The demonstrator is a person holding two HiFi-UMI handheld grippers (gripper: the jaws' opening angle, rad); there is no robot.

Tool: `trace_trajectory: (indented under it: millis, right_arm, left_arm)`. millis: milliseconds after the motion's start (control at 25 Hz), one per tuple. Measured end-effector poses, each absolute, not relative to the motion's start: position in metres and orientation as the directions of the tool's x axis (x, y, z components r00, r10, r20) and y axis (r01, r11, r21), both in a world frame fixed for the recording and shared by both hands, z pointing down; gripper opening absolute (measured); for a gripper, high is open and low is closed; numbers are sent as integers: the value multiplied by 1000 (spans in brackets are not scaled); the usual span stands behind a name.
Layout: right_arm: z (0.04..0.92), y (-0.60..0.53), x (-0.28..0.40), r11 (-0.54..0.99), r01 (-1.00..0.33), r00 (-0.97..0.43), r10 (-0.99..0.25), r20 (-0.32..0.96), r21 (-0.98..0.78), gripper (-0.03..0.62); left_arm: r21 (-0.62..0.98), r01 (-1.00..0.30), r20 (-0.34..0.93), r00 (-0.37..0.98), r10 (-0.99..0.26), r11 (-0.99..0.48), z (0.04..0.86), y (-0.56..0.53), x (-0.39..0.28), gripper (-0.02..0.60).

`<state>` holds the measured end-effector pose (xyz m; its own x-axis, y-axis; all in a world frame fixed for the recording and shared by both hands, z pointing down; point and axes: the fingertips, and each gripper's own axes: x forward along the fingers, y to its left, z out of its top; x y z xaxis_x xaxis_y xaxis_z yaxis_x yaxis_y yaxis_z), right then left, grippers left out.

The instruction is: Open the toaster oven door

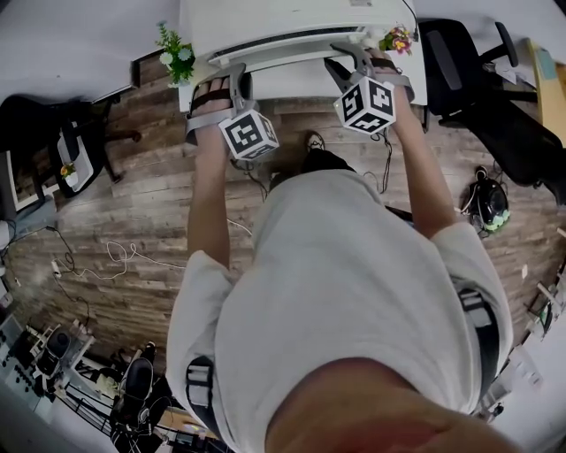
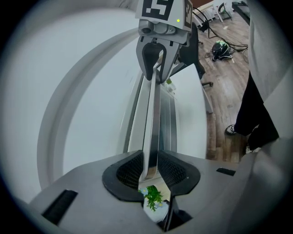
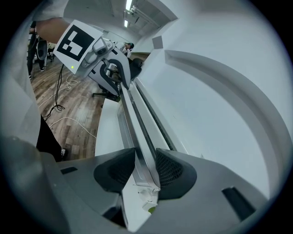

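Pinching the handle of the toaster oven near one end, the left claw has both ribbed pads pressed against the thin metal bar, which runs straight away from it toward the other claw. The right claw stands at the far end of the same bar. Its jaws are spread wide with the bar between them, and the pads sit just beside the bar without clearly squeezing it. From the head view the white toaster oven sits on a white tabletop directly in front of the person, its handle lying across the front edge. Both arms reach forward to the handle, and the marker cubes point back toward the body. A small bunch of green flowers stands at the oven's left, and a pink and yellow bunch stands at its right. Wood-plank floor shows below the tabletop.
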<state>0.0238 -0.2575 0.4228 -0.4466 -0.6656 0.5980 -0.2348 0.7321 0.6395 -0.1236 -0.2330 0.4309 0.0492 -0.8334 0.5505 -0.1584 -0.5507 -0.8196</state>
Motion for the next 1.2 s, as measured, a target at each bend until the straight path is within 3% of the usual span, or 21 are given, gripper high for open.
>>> trace_trajectory:
  millis: [1200]
  right_arm:
    - [440, -216, 30, 766, -150, -387, -627, 676, 625, 112]
  left_arm:
    - [-761, -229, 601, 103, -792, -607, 444, -191, -118, 108]
